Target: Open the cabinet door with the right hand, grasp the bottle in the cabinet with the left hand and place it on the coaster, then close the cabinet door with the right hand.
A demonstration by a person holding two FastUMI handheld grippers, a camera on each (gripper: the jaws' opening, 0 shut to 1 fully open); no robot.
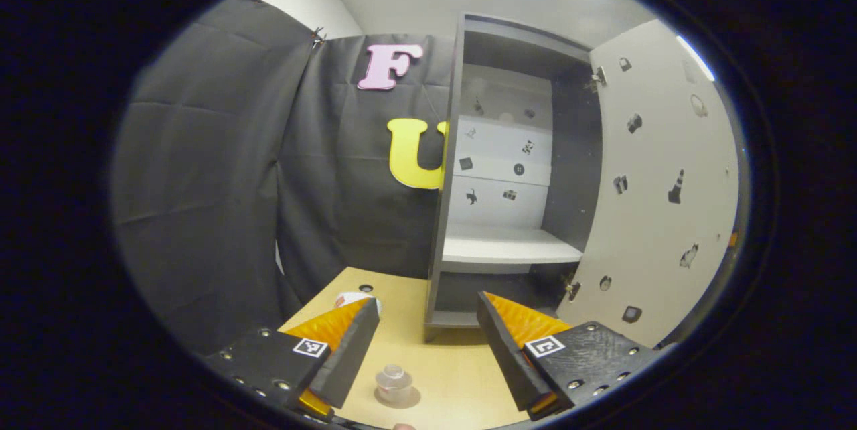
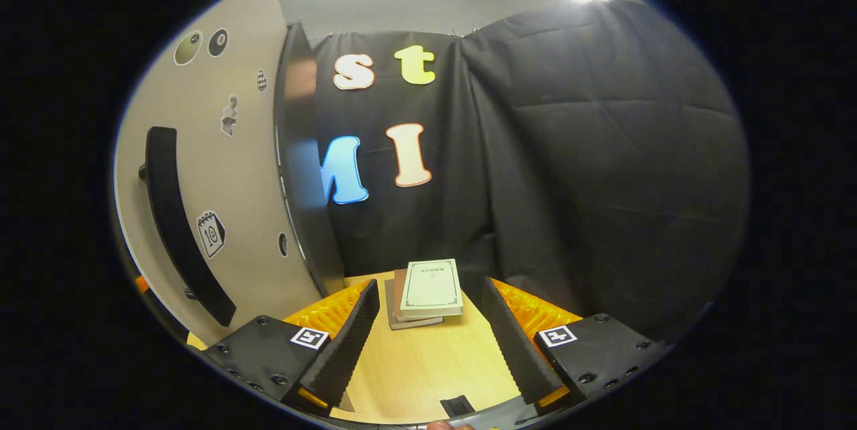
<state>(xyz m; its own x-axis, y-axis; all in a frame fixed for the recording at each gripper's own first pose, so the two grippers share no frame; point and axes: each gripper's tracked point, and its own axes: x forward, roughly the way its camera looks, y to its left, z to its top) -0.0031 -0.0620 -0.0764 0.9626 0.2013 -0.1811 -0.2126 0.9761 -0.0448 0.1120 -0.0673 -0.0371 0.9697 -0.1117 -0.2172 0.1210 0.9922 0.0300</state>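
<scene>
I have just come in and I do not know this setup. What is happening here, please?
A person works with two handheld grippers. The tall grey cabinet stands with its pale stickered door swung open. A small clear plastic bottle stands on a round coaster on the light wooden table. The left gripper and right gripper are open, holding nothing. The door's black bar handle is near the right gripper.

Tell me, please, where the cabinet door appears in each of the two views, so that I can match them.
Left gripper view: the cabinet door stands open at the right, its inner face with small stickers toward the camera.
Right gripper view: the cabinet door is at the left, its outer face with the long black handle toward the camera.
Shared landmark: the wooden table, low in both views.
</scene>
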